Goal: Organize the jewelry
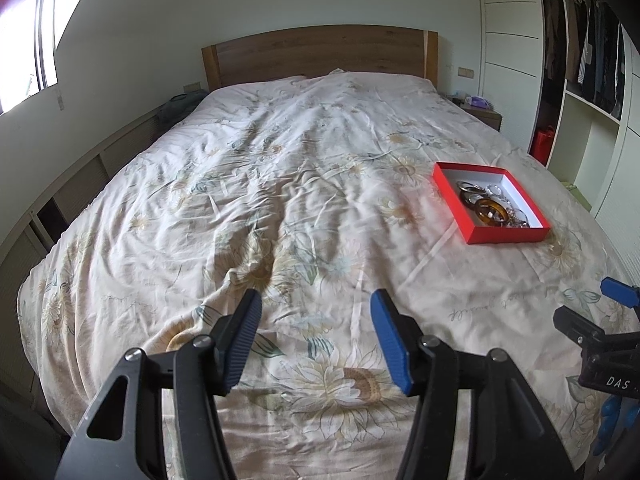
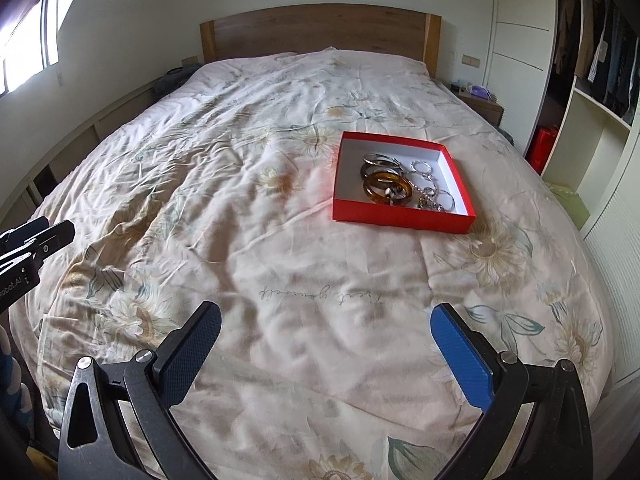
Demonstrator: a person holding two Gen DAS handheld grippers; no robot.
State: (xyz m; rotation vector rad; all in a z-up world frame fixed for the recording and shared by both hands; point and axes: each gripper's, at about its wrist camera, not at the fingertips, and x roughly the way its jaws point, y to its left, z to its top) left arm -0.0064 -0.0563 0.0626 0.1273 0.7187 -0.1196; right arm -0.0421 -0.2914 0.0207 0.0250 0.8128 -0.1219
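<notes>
A shallow red box (image 2: pixel 400 220) with a white inside lies on the right half of the bed. It holds an amber bangle (image 2: pixel 387 188), silver bangles (image 2: pixel 380 160) and several small silver rings and chains (image 2: pixel 434 194). The box also shows in the left wrist view (image 1: pixel 508 236), with the amber bangle (image 1: pixel 490 212). My right gripper (image 2: pixel 326 322) is open and empty, above the bed's foot, well short of the box. My left gripper (image 1: pixel 316 308) is open and empty, left of the box and nearer the foot.
The bed (image 2: pixel 240 200) has a wrinkled floral cover and a wooden headboard (image 2: pixel 316 28). A nightstand (image 2: pixel 480 106) and an open wardrobe (image 2: pixel 592 60) stand at the right. A window (image 2: pixel 28 44) and low cabinets (image 1: pixel 72 188) run along the left.
</notes>
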